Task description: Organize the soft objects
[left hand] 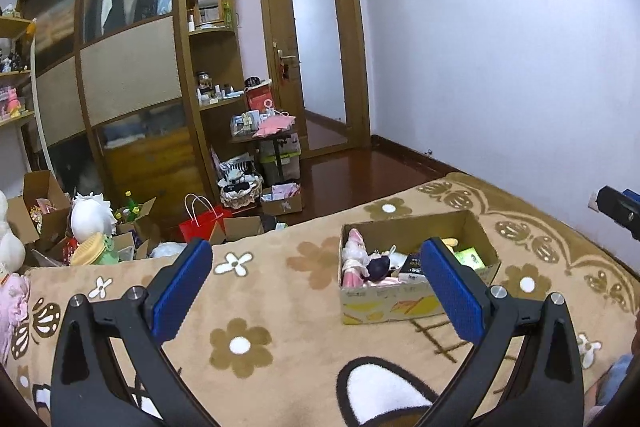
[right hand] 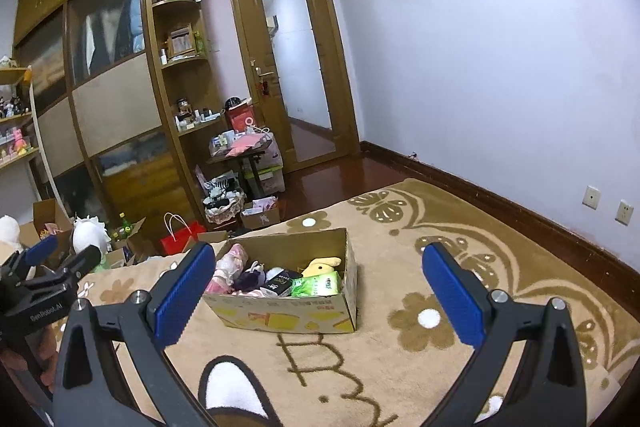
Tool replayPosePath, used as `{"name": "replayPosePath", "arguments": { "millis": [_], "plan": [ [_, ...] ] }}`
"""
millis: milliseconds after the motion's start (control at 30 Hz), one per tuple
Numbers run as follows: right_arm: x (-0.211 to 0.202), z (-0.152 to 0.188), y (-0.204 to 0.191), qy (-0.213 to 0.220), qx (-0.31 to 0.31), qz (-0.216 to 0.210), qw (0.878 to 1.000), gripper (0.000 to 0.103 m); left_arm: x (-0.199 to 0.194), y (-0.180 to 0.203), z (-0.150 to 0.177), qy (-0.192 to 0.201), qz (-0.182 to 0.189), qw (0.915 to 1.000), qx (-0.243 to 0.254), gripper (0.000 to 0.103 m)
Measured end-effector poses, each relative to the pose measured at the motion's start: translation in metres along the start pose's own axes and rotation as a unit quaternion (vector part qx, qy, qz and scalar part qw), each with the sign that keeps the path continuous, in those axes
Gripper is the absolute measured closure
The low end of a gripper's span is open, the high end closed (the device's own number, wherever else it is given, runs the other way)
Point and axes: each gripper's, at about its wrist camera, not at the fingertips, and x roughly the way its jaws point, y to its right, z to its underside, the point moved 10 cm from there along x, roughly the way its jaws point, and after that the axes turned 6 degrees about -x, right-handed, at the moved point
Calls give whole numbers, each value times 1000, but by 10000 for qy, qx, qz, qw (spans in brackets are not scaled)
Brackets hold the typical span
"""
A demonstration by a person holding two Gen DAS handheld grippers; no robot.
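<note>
A cardboard box (left hand: 472,227) stands on the tan flowered blanket (left hand: 280,307); it also shows in the right wrist view (right hand: 348,251). It holds soft toys: a pink doll (left hand: 354,259), a dark purple plush (right hand: 250,277), a yellow plush (right hand: 320,265), plus a green packet (right hand: 318,285). My left gripper (left hand: 316,287) is open and empty, hovering above the blanket in front of the box. My right gripper (right hand: 320,291) is open and empty, also in front of the box. The left gripper shows at the left edge of the right wrist view (right hand: 60,255).
Beyond the bed's far edge the floor holds cardboard boxes (left hand: 44,211), a white plush (left hand: 90,213), a red bag (left hand: 200,223) and a basket (left hand: 240,191). A wooden wardrobe (left hand: 128,67), a door (left hand: 316,55) and a lilac wall (left hand: 500,47) surround the bed.
</note>
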Motion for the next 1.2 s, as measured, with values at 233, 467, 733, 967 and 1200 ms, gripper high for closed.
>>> {"name": "replayPosePath", "arguments": {
  "millis": [233, 467, 733, 967, 1200],
  "plan": [
    [1, 3, 4, -21, 65, -5, 10000, 0, 5, 7, 6, -43, -7, 9999, 92, 0],
    [5, 7, 2, -97, 35, -31, 9999, 0, 8, 5, 8, -90, -46, 9999, 73, 0],
    [9, 11, -7, -186, -125, 33, 9997, 0, 10, 2, 11, -128, -37, 9999, 23, 0],
    [12, 14, -8, -250, -154, 24, 9996, 0, 12, 3, 11, -164, -45, 9998, 62, 0],
    [13, 15, -8, -256, -163, 33, 9995, 0, 13, 3, 14, -190, -41, 9998, 74, 0]
  ]
}}
